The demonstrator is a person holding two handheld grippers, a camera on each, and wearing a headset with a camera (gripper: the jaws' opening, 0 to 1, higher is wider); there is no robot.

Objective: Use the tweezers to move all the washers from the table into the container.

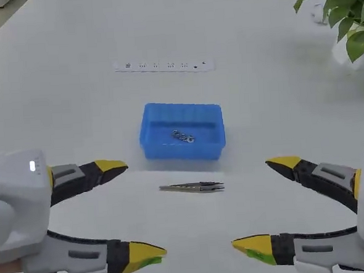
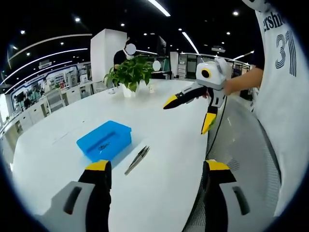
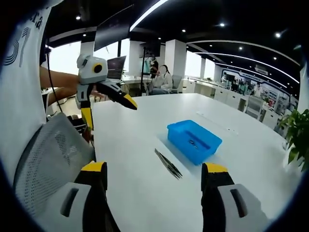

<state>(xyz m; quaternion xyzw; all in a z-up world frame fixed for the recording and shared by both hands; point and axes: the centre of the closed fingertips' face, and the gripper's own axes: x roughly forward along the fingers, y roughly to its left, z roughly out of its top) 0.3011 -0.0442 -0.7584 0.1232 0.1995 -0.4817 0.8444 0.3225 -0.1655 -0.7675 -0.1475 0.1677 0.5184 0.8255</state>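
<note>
Steel tweezers (image 1: 192,187) lie flat on the white table (image 1: 76,118), just in front of the blue container (image 1: 152,141) and not touching it. Their long axis runs left to right across the person, parallel to the container's near wall. Which end is the tip is unclear at this resolution; possibly the left.

The left gripper (image 1: 144,209) and right gripper (image 1: 250,203) both have their jaws spread wide with nothing between them. One sits off each end of the tweezers, tips pointing inward. The tweezers lie roughly midway between them, and the left gripper looks marginally nearer, judging from the head view alone. In both gripper views the tweezers lie ahead between the jaws.

The washers (image 1: 183,136) I can make out form a small cluster on the container floor.

Judgement: the coming move is picking up the tweezers. Either gripper could reach them, but it must close across the thin width, not along the axis.
</note>
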